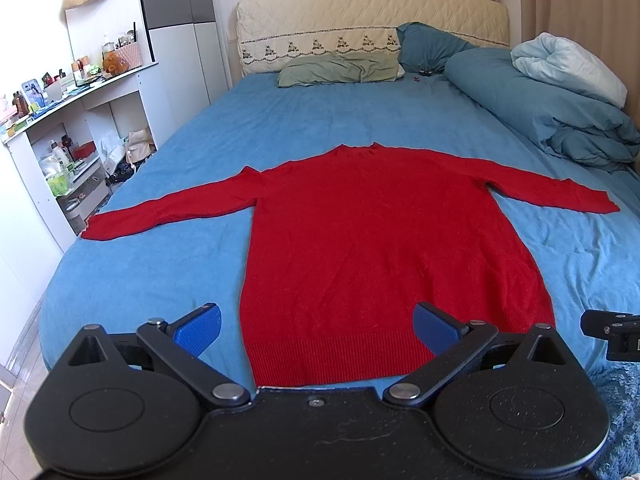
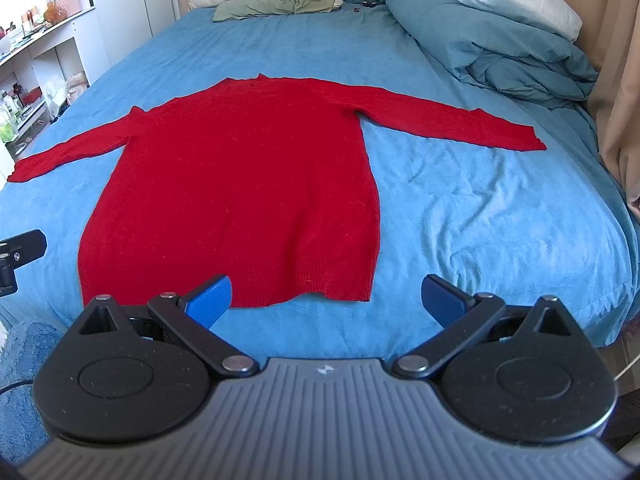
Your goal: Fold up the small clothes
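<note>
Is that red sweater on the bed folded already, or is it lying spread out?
Spread out. The red sweater lies flat on the blue bed sheet, both sleeves stretched sideways, with no fold visible.

Bed, blue sheet. Flat on it: red sweater, sleeves spread. At head: green pillow, teal pillow, bunched duvet on right side

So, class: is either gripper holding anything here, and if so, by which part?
Nothing is held. The left gripper and right gripper are both open, near the hem of the red sweater, which lies flat on the bed.
</note>
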The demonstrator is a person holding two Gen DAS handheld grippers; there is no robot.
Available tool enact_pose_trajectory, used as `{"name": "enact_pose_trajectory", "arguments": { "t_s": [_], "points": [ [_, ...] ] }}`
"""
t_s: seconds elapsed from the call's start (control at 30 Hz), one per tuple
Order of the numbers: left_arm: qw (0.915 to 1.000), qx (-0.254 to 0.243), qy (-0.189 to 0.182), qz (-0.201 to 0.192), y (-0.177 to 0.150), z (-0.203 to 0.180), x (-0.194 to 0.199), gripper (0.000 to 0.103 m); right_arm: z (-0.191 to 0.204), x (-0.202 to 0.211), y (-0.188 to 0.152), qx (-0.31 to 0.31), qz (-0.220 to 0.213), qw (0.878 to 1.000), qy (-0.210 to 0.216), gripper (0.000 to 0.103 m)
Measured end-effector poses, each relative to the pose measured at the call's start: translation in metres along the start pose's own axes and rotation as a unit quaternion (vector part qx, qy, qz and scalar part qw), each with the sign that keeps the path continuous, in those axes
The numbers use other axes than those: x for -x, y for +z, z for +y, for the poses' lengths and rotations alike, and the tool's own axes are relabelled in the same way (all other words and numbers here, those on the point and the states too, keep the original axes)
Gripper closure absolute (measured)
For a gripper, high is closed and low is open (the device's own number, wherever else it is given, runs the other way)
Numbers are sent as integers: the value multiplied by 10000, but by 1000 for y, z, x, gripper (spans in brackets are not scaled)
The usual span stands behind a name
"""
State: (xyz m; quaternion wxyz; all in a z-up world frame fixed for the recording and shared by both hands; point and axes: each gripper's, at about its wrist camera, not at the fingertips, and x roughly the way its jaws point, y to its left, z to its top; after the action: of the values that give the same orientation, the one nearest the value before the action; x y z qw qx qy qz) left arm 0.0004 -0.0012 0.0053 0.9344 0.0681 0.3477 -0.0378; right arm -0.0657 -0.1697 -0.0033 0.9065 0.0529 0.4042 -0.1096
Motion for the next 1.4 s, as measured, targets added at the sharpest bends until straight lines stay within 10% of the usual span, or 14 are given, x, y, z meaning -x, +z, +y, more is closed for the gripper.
{"name": "enact_pose_trajectory", "arguments": {
  "t_s": [1.4],
  "points": [
    [10000,51,-19,-84,-2,3,5,0,5,5,3,-14,-84,10000,51,0]
  ]
}}
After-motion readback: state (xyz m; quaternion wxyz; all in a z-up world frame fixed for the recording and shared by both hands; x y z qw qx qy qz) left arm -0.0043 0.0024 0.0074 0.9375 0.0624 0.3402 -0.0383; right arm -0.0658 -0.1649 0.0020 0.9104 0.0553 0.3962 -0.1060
